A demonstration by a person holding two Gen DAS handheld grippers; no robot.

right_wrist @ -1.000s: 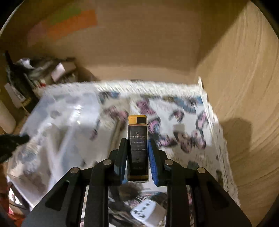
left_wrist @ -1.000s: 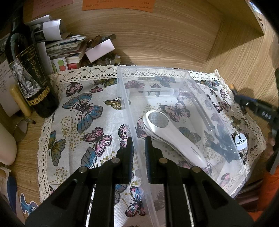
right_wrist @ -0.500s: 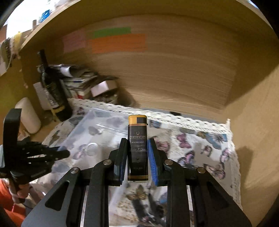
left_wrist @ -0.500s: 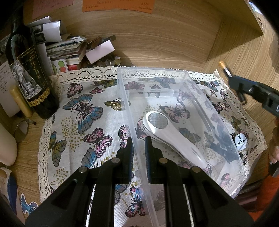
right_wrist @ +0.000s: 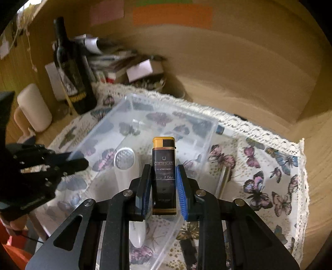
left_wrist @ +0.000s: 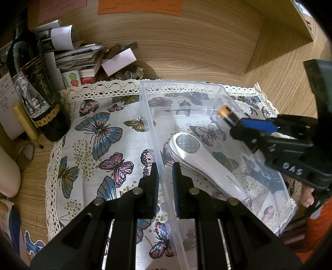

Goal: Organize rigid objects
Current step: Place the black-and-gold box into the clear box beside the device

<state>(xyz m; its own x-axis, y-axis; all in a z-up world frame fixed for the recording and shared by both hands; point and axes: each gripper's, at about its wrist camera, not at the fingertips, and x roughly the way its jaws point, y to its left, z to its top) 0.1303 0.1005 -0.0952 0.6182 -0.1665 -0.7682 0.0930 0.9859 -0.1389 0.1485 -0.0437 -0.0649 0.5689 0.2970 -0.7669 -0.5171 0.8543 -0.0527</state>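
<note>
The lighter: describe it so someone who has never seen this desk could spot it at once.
Find the clear plastic bin on the butterfly tablecloth. Over it, the right claw is shut on a slim black lighter. Its yellow-orange cap and gold "Certificate" lettering set it apart from the white handheld device lying in the bin.

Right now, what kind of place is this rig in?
Likely a home desk nook: wood-panelled walls, a butterfly tablecloth, a wine bottle beside stacked papers, and sticky notes on the wall.
</note>
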